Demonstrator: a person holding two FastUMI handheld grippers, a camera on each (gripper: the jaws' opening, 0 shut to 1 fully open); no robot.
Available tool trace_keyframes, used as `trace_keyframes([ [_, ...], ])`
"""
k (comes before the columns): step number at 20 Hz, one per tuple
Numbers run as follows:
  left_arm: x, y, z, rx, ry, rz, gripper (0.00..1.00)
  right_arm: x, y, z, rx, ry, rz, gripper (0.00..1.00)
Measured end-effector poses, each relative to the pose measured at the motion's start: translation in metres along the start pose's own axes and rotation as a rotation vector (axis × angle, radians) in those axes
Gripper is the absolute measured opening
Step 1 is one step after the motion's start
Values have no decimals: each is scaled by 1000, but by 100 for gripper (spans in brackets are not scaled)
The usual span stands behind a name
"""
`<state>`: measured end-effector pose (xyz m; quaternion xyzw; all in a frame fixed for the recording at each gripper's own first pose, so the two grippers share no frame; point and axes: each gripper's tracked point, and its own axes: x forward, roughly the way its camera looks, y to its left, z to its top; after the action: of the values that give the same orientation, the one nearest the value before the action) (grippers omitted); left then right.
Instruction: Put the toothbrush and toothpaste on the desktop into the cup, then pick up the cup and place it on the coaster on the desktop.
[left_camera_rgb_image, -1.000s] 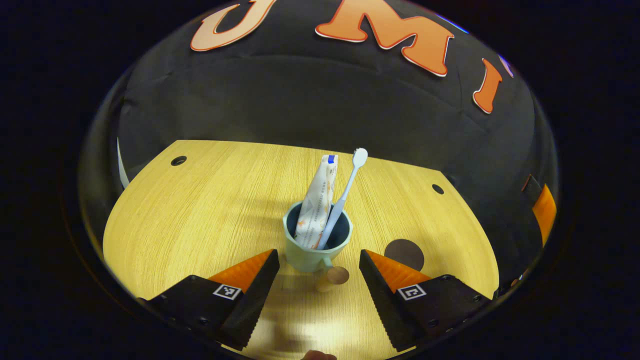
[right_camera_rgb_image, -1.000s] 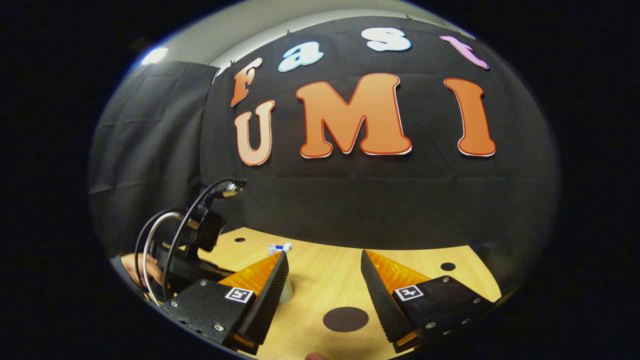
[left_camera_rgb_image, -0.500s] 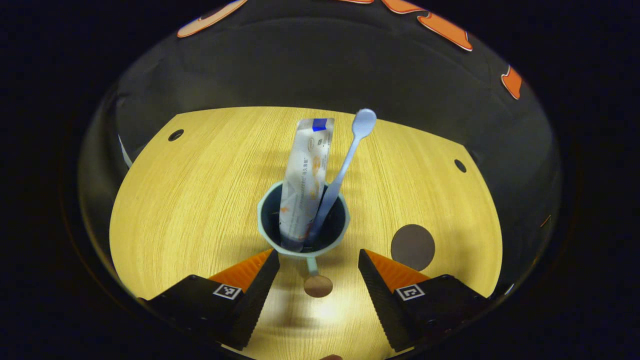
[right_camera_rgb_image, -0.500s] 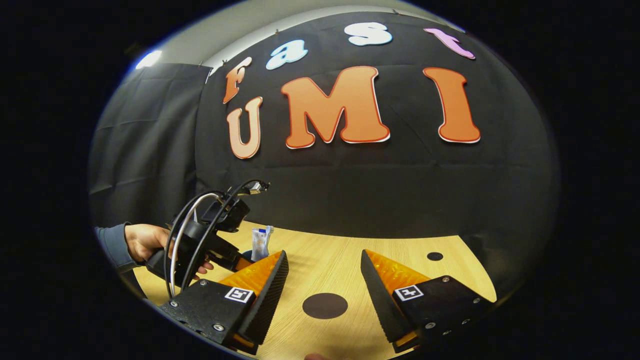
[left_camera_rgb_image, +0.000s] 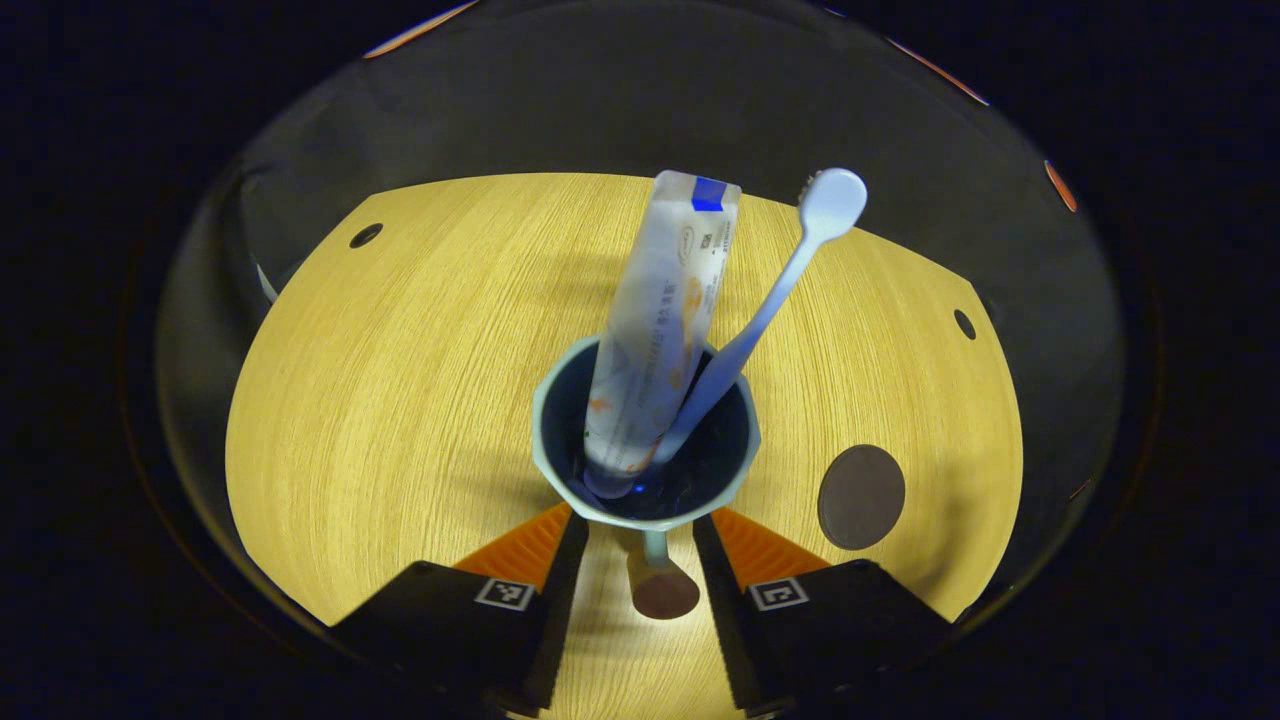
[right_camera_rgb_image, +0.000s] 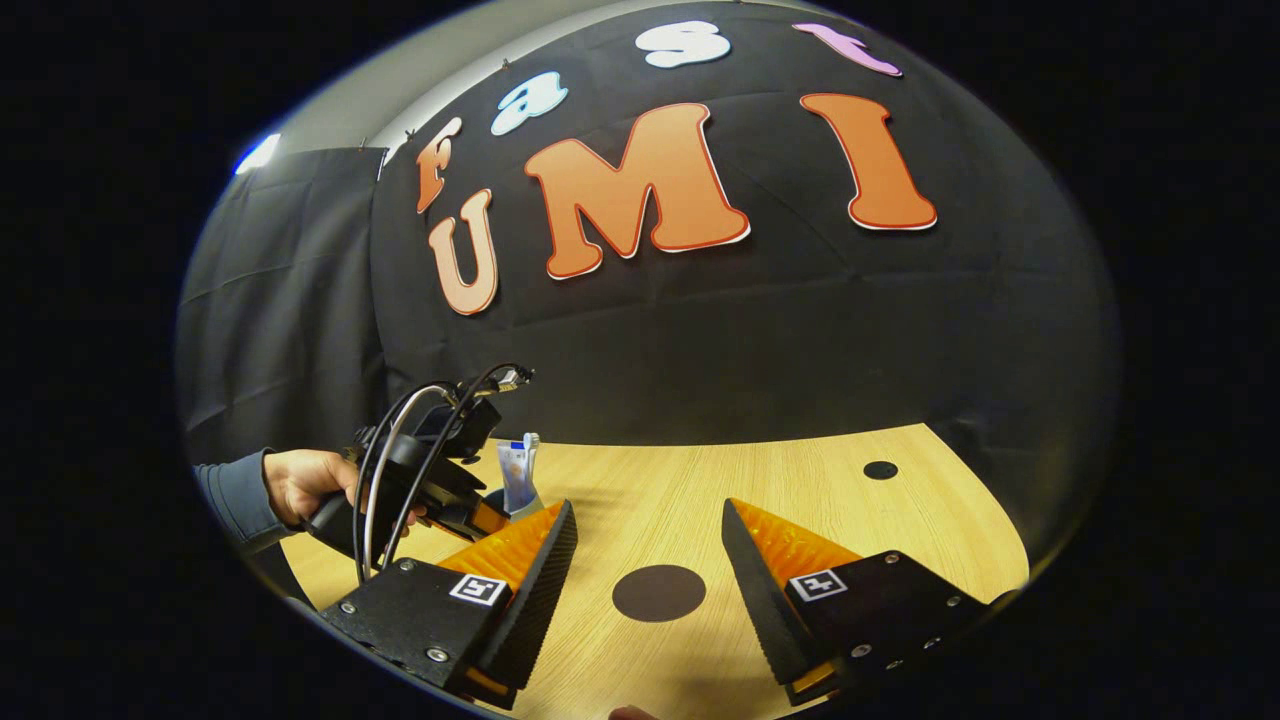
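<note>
In the left gripper view, the left gripper (left_camera_rgb_image: 630, 560) has its two serrated, wedge-shaped fingers drawn in close on either side of the cup's thin handle (left_camera_rgb_image: 655, 570), which ends in a round brown knob; whether both press on it I cannot tell. Just beyond, at 12 o'clock, the pale green faceted cup (left_camera_rgb_image: 560, 480) with a dark glossy inside sits on the light wood-grain desktop (left_camera_rgb_image: 400, 360). A flat, crinkled toothpaste (left_camera_rgb_image: 665, 300) tube and a slim pale blue toothbrush (left_camera_rgb_image: 770, 300) lean upright in it. The flat, round, dark coaster (left_camera_rgb_image: 861, 497) lies at 3 o'clock of the cup, apart. In the right gripper view, the right gripper (right_camera_rgb_image: 648, 570) hangs spread wide above the desktop, empty.
</note>
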<state>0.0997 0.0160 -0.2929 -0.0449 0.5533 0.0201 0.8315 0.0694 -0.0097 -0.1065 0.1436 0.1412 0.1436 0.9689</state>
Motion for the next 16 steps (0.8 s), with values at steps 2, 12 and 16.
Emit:
trace_keyframes([
  [2, 4, -2, -7, -7, 2, -3, 51, -2, 1, -1, -1, -2, -1, 87],
  [12, 2, 2, -5, 12, -40, -7, 24, -15, -5, -8, -11, -3, -15, 88],
  [16, -1, -1, -8, 11, -57, -16, 24, -26, -4, -12, -14, 4, -25, 88],
])
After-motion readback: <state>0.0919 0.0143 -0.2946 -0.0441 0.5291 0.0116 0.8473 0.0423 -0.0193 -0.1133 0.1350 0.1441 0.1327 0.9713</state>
